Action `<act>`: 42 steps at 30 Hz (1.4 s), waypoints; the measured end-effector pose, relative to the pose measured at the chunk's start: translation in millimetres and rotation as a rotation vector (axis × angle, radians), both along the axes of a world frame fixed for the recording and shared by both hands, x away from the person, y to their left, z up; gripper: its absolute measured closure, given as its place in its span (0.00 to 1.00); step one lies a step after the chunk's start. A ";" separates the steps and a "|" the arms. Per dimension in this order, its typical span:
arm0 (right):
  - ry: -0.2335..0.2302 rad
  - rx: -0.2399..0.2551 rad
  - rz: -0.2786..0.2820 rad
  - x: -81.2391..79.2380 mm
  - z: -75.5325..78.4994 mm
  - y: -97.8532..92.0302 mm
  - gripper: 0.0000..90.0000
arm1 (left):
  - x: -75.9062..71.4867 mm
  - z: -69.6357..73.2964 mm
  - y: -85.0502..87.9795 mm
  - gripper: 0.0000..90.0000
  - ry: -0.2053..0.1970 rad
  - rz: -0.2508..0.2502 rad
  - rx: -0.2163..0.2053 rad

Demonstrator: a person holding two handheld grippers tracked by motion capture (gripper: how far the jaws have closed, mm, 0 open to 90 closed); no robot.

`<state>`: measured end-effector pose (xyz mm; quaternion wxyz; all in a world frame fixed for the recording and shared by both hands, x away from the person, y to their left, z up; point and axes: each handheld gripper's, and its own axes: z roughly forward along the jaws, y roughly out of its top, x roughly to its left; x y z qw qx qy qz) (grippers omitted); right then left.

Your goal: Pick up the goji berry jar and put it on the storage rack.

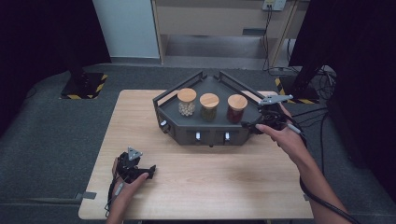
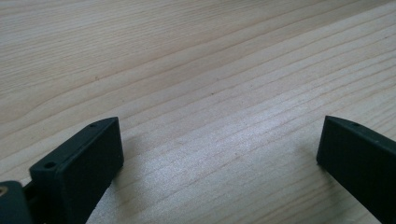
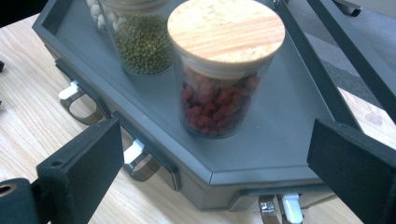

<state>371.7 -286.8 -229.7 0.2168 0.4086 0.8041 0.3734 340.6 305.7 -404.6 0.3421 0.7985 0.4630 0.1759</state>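
High view: wooden table (image 1: pixel 196 182) fills the lower middle of the frame, w/ a dark grey tray (image 1: pixel 205 126) on its upper centre-right part. Three glass jars w/ wooden lids stand in a row inside the tray: white-bead jar (image 1: pixel 187 102) at left, green-bean jar (image 1: pixel 208 107) in the middle, red-bean jar (image 1: pixel 236 108) at right. Right gripper (image 1: pixel 256 126) sits at centre right of the frame, at the tray's right front corner, near the red-bean jar but apart from it. Right gripper view: jaws spread wide at lower left & lower right, nothing between them; red-bean jar (image 3: pixel 223 70) upper centre, upright on the tray floor (image 3: pixel 289 116), green-bean jar (image 3: pixel 140 39) just beside it at upper left; metal latches (image 3: pixel 140 163) along the tray's front wall. Left gripper (image 1: pixel 148 173) rests low at lower left of the high view, on the table, well apart from the tray. Left gripper view: jaws wide apart, bare wood (image 2: pixel 196 93) between them, holding nothing.
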 end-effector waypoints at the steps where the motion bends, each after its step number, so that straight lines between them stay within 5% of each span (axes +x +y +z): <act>1: 0.000 -0.001 0.001 -1.4 -0.3 -0.4 0.05 | 0.0 0.0 0.0 0.00 0.000 0.000 0.000; 18: 0.010 -0.006 0.007 -22.1 -12.2 0.9 0.04 | 0.0 0.0 0.0 0.00 0.000 0.000 0.000; 42: 0.053 0.018 -0.005 -40.5 -47.8 1.9 0.04 | 0.0 0.0 0.0 0.00 0.000 0.000 0.000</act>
